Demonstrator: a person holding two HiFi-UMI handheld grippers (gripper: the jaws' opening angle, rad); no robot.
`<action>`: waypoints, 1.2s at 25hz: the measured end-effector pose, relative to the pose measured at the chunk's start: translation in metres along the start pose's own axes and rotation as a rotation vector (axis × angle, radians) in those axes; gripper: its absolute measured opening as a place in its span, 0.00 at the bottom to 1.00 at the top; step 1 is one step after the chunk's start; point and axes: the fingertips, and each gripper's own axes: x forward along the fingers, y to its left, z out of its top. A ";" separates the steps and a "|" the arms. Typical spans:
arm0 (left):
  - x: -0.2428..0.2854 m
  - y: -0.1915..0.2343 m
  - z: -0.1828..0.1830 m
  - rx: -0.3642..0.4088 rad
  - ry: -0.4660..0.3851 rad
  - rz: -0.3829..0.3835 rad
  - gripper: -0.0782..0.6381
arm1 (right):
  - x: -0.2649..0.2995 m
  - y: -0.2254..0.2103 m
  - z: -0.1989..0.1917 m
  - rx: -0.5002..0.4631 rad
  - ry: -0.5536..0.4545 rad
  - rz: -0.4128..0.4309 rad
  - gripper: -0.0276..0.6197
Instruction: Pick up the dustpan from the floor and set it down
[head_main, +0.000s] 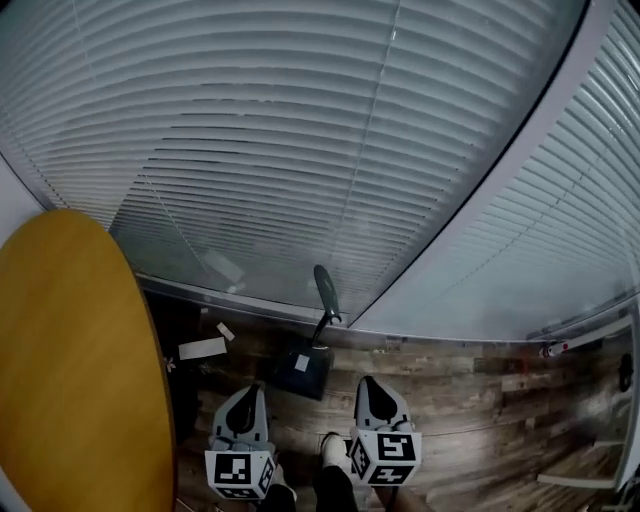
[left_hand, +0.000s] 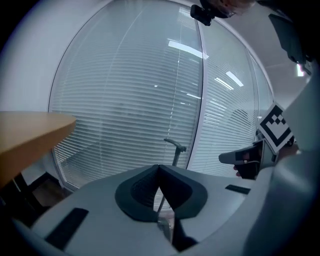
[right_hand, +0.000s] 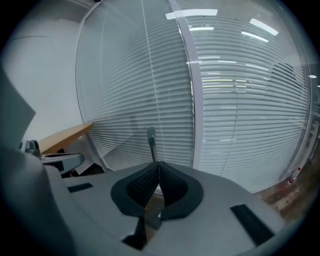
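Note:
A dark dustpan lies on the wooden floor by the glass wall, a white scrap on its pan. Its long handle stands up against the blinds and shows as a thin post in the left gripper view and the right gripper view. My left gripper hangs just left of the pan, a little nearer me, jaws together with nothing between them. My right gripper hovers just right of the pan, also shut and empty. Each gripper's own body hides most of the pan in its view.
A round yellow-orange table fills the left side. White paper scraps lie on the floor left of the dustpan. Glass walls with blinds close off the far side, meeting at a white post. My shoes show between the grippers.

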 end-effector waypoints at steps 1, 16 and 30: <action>0.001 0.001 0.002 0.008 -0.001 0.006 0.13 | 0.001 0.000 0.000 0.008 0.006 0.004 0.09; 0.010 0.008 -0.026 0.003 0.026 0.030 0.13 | 0.015 0.005 -0.027 0.037 0.052 0.026 0.09; 0.010 0.018 -0.046 -0.015 0.024 0.044 0.13 | 0.041 0.014 -0.026 0.033 0.009 0.091 0.24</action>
